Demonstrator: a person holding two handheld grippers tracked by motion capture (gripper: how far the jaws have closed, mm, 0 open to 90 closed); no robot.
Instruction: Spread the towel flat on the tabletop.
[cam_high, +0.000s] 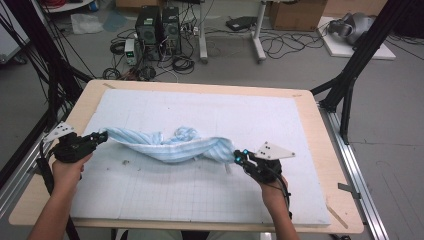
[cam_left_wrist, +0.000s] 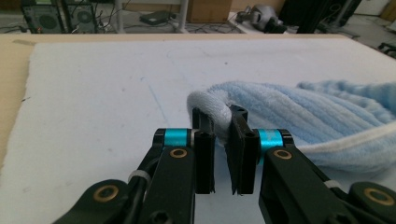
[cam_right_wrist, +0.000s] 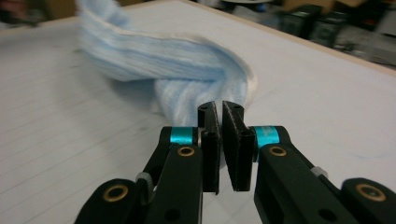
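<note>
A light blue striped towel stretches in a twisted rope across the white padded mat, with a bunched fold at its middle. My left gripper is at the mat's left edge, shut on the towel's white-hemmed corner, which folds over between the jaws of the left gripper. My right gripper is right of centre, shut on the towel's other end. In the right gripper view the jaws of the right gripper stand almost together, with the rolled towel running off from their tips, blurred.
The mat lies on a wooden table that leaves a bare margin all round. Black frame struts rise at both sides. On the floor beyond the far edge stand computer towers, cables and a cardboard box.
</note>
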